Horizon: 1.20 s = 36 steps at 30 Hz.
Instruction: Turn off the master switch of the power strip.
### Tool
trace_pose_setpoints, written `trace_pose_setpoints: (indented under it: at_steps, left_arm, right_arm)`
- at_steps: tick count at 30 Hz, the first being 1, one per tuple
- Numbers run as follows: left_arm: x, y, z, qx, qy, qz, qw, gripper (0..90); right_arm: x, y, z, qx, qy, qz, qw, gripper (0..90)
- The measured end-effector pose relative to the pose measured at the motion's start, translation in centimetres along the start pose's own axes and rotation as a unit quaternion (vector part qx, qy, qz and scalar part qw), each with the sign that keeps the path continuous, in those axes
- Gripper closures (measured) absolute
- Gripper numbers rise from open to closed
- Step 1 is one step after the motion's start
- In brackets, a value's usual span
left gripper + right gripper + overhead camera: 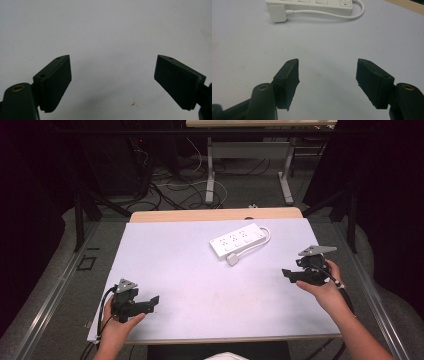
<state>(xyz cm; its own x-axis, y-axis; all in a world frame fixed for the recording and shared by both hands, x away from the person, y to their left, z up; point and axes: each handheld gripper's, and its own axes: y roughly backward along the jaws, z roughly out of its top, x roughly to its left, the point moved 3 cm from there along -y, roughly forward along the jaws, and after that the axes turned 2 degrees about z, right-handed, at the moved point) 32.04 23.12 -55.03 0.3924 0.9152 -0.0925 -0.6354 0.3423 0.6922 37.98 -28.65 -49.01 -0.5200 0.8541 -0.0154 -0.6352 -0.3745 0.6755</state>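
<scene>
Power strip clipped at the top edge, well beyond the fingertips

Straight ahead of the right gripper (327, 72), well past its fingertips, the power strip (317, 4) runs off the top edge, so its sockets are only half seen. The plug (276, 13), beyond the finger at the picture's left, lies with its pins out of sight. Over on the left gripper (112, 75), both finger bases are cut by the bottom edge, and the dark speck (133, 103) between the fingers is too small to identify.

High view above table (200, 285) looking forward-down, gripper views low, close, sharing its white surface
</scene>
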Motion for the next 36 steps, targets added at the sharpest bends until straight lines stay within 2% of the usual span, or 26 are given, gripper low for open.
trace_pose_setpoints:
  at_steps: [2, 4, 8, 11, 16, 20, 22, 25, 26, 29, 30, 32, 36]
  left_arm:
    - [0.1, 0.0, 0.0, -0.004, 0.0, 0.002, 1.0, 14.7]
    - [0.2, 0.1, 0.0, 0.005, -0.007, 0.002, 1.0, 15.2]
    - [0.3, 0.0, -0.1, -0.011, -0.008, 0.007, 0.9999, 15.8]
    - [0.2, -0.1, -0.1, -0.013, -0.002, 0.004, 0.9999, 15.9]
    - [0.3, -0.1, -0.1, -0.008, -0.006, 0.005, 0.9999, 15.8]
    - [0.5, -0.1, -0.2, -0.005, -0.01, 0.007, 0.9999, 15.8]
    - [0.4, -0.1, -0.2, -0.006, -0.005, 0.007, 0.9999, 15.9]
    - [0.5, -0.1, -0.2, -0.007, -0.002, 0.008, 0.9999, 15.8]
    - [0.4, -0.1, -0.2, -0.008, 0.007, 0.007, 0.9999, 15.8]
    - [0.5, -0.2, -0.3, -0.009, 0.002, 0.01, 0.9999, 15.8]
    - [0.6, -0.1, -0.3, -0.002, 0.0, 0.005, 1.0, 15.8]
    - [0.6, -0.1, -0.3, -0.007, 0.008, 0.006, 0.9999, 15.8]
    - [0.6, -0.1, -0.3, -0.008, 0.004, 0.008, 0.9999, 15.8]
  right_arm:
    - [0.0, 0.0, 0.5, -0.002, 0.006, 0.001, 1.0, 34.4]
    - [0.0, 0.0, 0.7, -0.001, 0.003, -0.001, 1.0, 34.4]
    - [0.0, -0.3, 1.7, 0.008, 0.013, -0.004, 0.9999, 34.4]
    - [-0.1, -0.6, 2.2, 0.017, 0.008, -0.009, 0.9998, 34.4]
    - [0.0, -0.9, 3.3, 0.023, 0.02, -0.016, 0.9994, 34.5]
    - [0.2, -1.1, 4.0, 0.025, 0.02, -0.023, 0.9992, 36.2]
    - [0.2, -1.4, 4.7, 0.028, 0.02, -0.024, 0.9991, 38.6]
    - [0.2, -1.6, 5.4, 0.028, 0.019, -0.018, 0.9993, 38.9]
    - [0.2, -1.6, 5.7, 0.029, 0.019, -0.019, 0.9992, 39.0]
    - [0.1, -1.9, 6.2, 0.032, 0.018, -0.013, 0.9992, 38.9]
    - [0.1, -2.0, 6.4, 0.033, 0.015, -0.014, 0.9993, 38.9]
    - [0.1, -2.1, 6.7, 0.035, 0.019, -0.011, 0.9992, 38.9]
    - [0.0, -2.2, 7.4, 0.033, 0.018, -0.012, 0.9992, 38.6]
